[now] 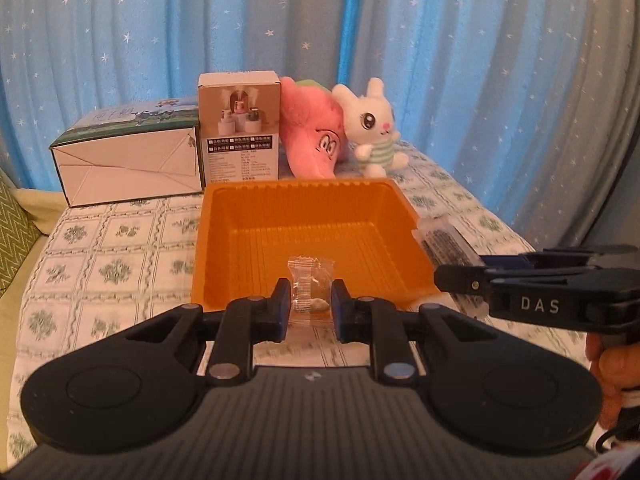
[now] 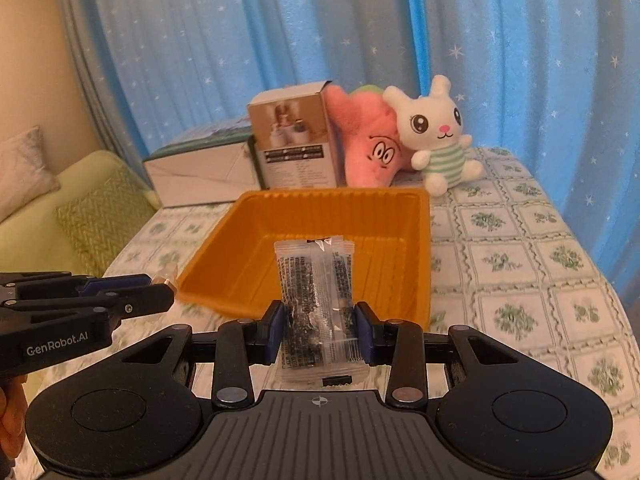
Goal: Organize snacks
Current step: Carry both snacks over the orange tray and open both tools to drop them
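An orange plastic tray [image 1: 224, 240] [image 2: 224, 264] stands on the patterned table, with nothing lying in it. My left gripper [image 1: 309, 306] is shut on a small clear snack packet [image 1: 310, 284], held upright just in front of the tray's near rim. My right gripper [image 2: 320, 330] is shut on a longer clear packet with dark contents [image 2: 314, 292], held upright at the tray's near rim. The right gripper also shows in the left wrist view [image 1: 460, 280] at the tray's right corner, the left gripper in the right wrist view [image 2: 160, 288] at its left corner.
Behind the tray stand a white-sided carton [image 1: 128, 160], a small upright product box [image 1: 240, 132], a pink plush [image 1: 316, 136] and a white bunny plush [image 1: 372, 120]. Blue star curtains hang behind. A green sofa [image 2: 60, 216] is left of the table.
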